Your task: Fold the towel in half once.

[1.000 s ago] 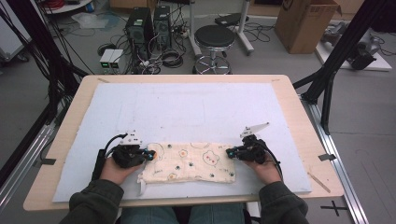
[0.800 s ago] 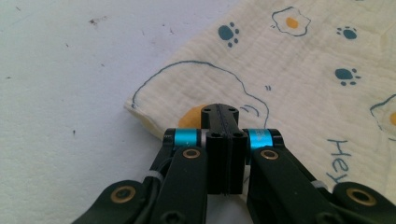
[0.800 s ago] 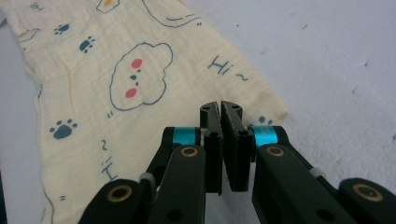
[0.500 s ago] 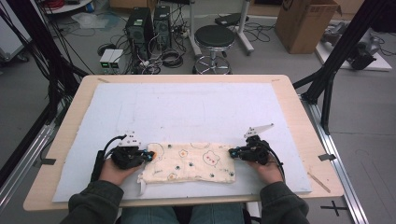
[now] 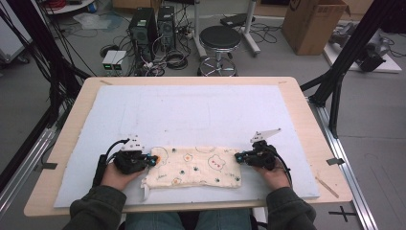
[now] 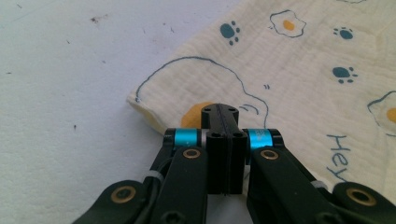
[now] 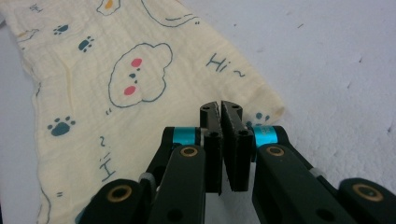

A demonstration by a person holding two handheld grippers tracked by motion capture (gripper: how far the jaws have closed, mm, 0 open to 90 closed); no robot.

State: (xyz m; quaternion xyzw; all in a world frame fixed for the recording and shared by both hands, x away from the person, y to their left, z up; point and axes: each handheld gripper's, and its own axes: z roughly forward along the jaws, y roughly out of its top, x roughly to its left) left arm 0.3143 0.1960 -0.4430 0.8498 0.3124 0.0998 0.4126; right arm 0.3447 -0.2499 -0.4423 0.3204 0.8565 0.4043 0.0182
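Nothing is shifting since the earlier frames: both our hands are staying where they were, at the two ends of the folded cloth (image 5: 193, 167), and the cloth is lying just as before. We are keeping the left gripper (image 5: 152, 161) at the cloth's left end, its jaws pressed fully together over the corner printed with a fried egg; in the left gripper view the gripper (image 6: 219, 112) is resting on the cloth (image 6: 299, 70), though we cannot tell whether any fabric is pinched between the jaws. We are holding the right gripper (image 5: 238, 157) at the right end, its jaws likewise closed, tips (image 7: 220, 108) sitting over the edge near a blue paw print. The cloth is lying flat on the pale blue mat (image 5: 201, 110), near the table's (image 5: 306, 124) front edge, between our two hands.
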